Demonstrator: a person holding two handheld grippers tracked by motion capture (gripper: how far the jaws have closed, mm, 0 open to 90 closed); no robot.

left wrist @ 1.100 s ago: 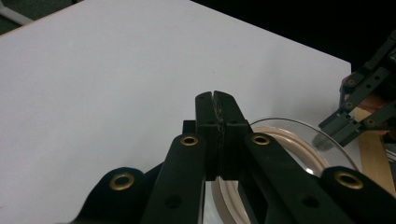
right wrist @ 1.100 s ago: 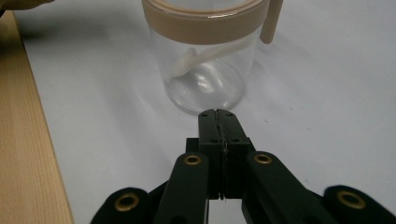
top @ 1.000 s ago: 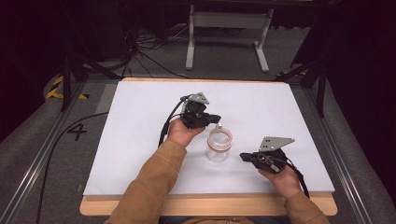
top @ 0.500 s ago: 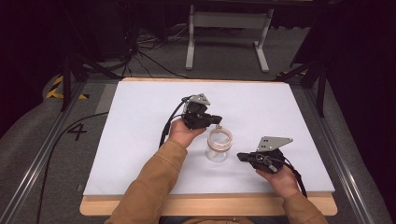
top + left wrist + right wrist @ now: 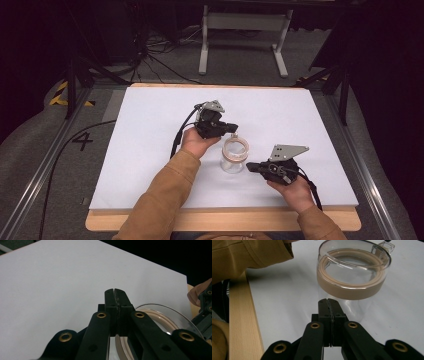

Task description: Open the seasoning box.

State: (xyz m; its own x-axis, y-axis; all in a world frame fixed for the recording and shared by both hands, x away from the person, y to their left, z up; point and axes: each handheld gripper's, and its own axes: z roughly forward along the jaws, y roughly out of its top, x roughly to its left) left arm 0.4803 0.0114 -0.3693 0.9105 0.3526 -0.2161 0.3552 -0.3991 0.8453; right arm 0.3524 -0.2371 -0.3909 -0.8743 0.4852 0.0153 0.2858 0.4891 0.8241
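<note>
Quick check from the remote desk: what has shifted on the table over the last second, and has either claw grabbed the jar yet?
The right claw has slid a little leftward toward the glass jar, its tip now close beside it. Neither claw has taken hold: both are shut on nothing. The left claw stays at the jar's far rim, and the jar stands where it was on the white table.
</note>
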